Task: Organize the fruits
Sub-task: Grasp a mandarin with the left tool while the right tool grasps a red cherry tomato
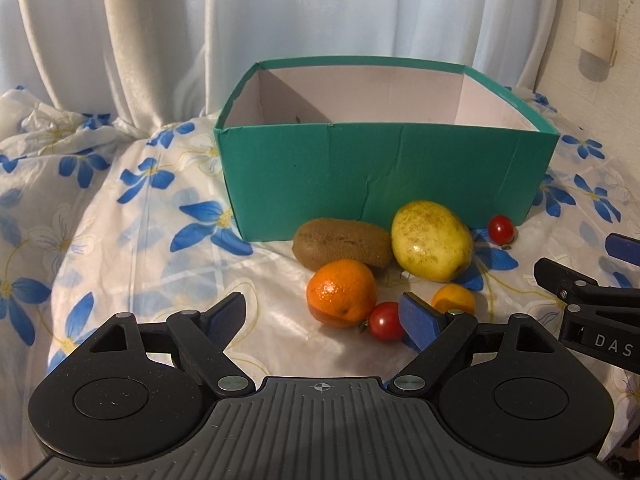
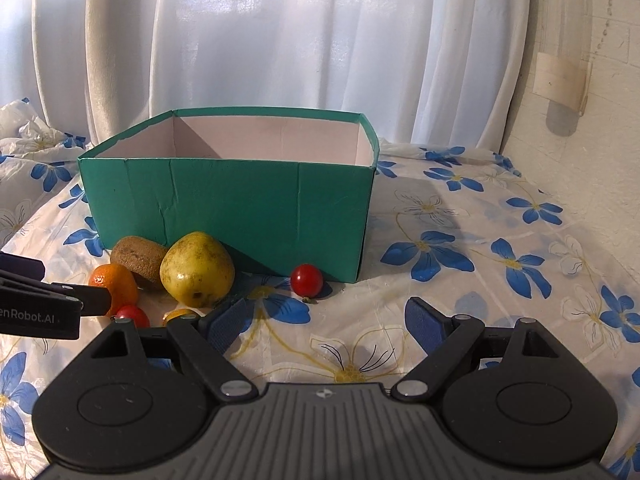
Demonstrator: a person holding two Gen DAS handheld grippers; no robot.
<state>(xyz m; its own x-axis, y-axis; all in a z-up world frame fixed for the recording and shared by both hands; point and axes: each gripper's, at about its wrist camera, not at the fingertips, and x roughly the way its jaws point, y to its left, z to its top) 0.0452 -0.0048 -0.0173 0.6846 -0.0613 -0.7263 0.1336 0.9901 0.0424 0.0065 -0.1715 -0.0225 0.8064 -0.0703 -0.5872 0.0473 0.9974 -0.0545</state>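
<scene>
A green open box [image 1: 360,176] stands on the flowered cloth; it also shows in the right wrist view [image 2: 240,208]. In front of it lie a kiwi [image 1: 342,243], a yellow pear [image 1: 432,240], a mandarin [image 1: 341,292], a cherry tomato [image 1: 386,321], a second small orange fruit [image 1: 454,299] and another cherry tomato [image 1: 501,229]. My left gripper [image 1: 326,312] is open, its fingers on either side of the mandarin and the near tomato, touching nothing. My right gripper [image 2: 328,316] is open and empty, just short of the far tomato [image 2: 306,278].
White curtains hang behind the box. A wall with a taped clear tube [image 2: 568,40] is at the right. The flowered cloth [image 2: 480,240] stretches to the right of the box. The right gripper's side shows at the right edge of the left wrist view [image 1: 592,312].
</scene>
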